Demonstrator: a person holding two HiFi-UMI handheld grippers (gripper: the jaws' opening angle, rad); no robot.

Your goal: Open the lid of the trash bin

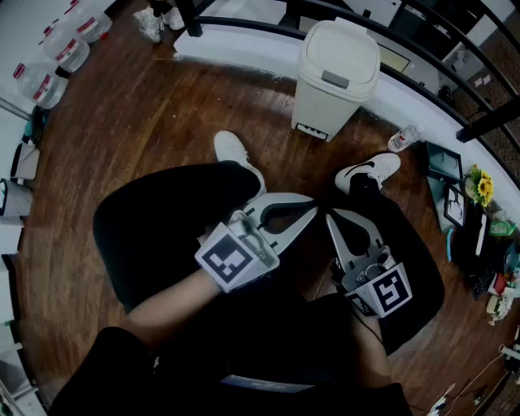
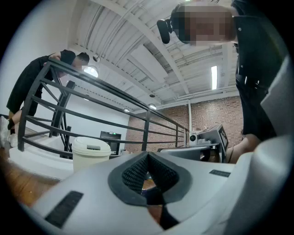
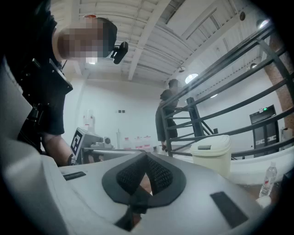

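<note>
Head view: the trash bin, cream plastic, stands upright on the wooden floor against the white base strip of a black railing, straight ahead of my two white shoes. Its lid lies shut, with a grey tab on the near edge. A clear water bottle lies on the floor just right of the bin.

I hold both tools low over my dark trouser legs, well apart from the bin. The left gripper points right and slightly up, and the right gripper points up and left, so that the two tips come near each other without touching.

Left gripper view: the left gripper has its jaws together at the tips with nothing between them. The trash bin appears beyond and to the left, under the railing, on which a second person in dark clothes leans.

Right gripper view: the right gripper likewise has its jaws brought together, empty. The trash bin stands to the right of the tips, lid down, with the water bottle further right and the second person behind the railing
</note>
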